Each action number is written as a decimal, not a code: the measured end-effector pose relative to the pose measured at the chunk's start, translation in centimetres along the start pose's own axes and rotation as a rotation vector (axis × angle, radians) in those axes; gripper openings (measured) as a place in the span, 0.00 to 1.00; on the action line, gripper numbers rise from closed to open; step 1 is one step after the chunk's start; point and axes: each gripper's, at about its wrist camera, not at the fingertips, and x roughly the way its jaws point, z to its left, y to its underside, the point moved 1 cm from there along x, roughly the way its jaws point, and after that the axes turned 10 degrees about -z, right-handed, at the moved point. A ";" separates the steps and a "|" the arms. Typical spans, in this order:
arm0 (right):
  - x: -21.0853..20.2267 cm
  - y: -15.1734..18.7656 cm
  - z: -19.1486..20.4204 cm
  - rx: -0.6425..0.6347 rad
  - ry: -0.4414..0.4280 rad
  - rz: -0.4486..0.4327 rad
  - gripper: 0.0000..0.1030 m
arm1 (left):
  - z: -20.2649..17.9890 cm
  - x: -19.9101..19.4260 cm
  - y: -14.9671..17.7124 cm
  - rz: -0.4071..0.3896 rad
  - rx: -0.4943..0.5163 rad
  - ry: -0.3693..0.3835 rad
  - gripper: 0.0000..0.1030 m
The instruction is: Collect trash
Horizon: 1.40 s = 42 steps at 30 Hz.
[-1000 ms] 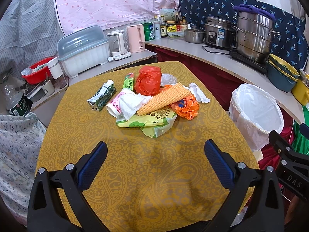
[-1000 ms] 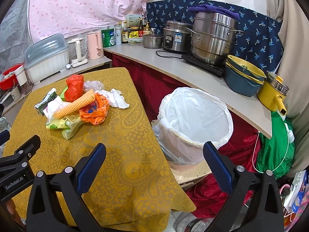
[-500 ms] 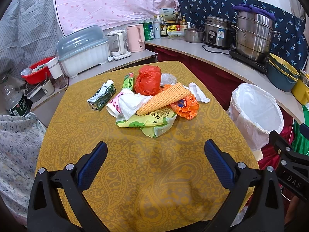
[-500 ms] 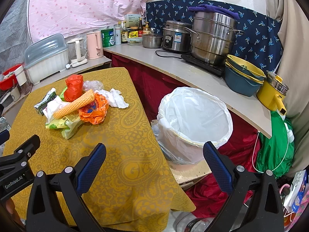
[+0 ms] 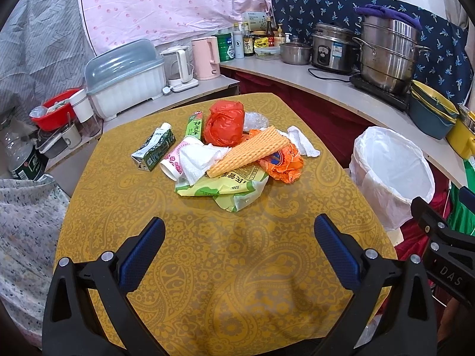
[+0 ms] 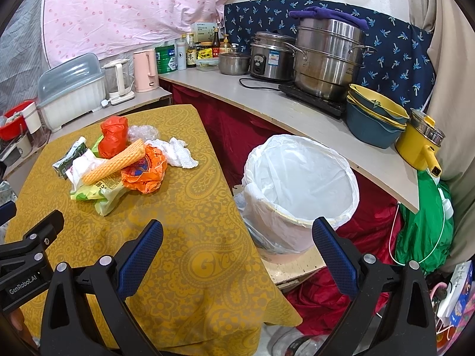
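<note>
A heap of trash lies mid-table on the yellow paisley cloth (image 5: 207, 267): a red plastic bag (image 5: 224, 123), an orange foam net sleeve (image 5: 248, 151), an orange wrapper (image 5: 282, 163), a green-yellow bag (image 5: 225, 185), white tissue (image 5: 197, 160), a paper cup (image 5: 170, 167), a green carton (image 5: 154, 149). The heap also shows in the right wrist view (image 6: 118, 163). A bin lined with a white bag (image 6: 299, 184) stands right of the table (image 5: 392, 175). My left gripper (image 5: 239, 249) is open and empty, short of the heap. My right gripper (image 6: 237, 247) is open and empty over the table's right edge.
A counter (image 6: 297, 109) curves behind and to the right with steel pots (image 6: 326, 56), a rice cooker (image 6: 271, 56), bowls (image 6: 374, 118) and a yellow pot (image 6: 421, 145). A dish box (image 5: 126, 78) and kettles (image 5: 204, 57) stand behind the table. A green bag (image 6: 424, 222) hangs at right.
</note>
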 end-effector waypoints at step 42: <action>13.5 -3.0 6.5 0.072 -0.104 0.055 0.93 | 10.9 14.9 -2.9 0.138 -0.270 0.015 0.93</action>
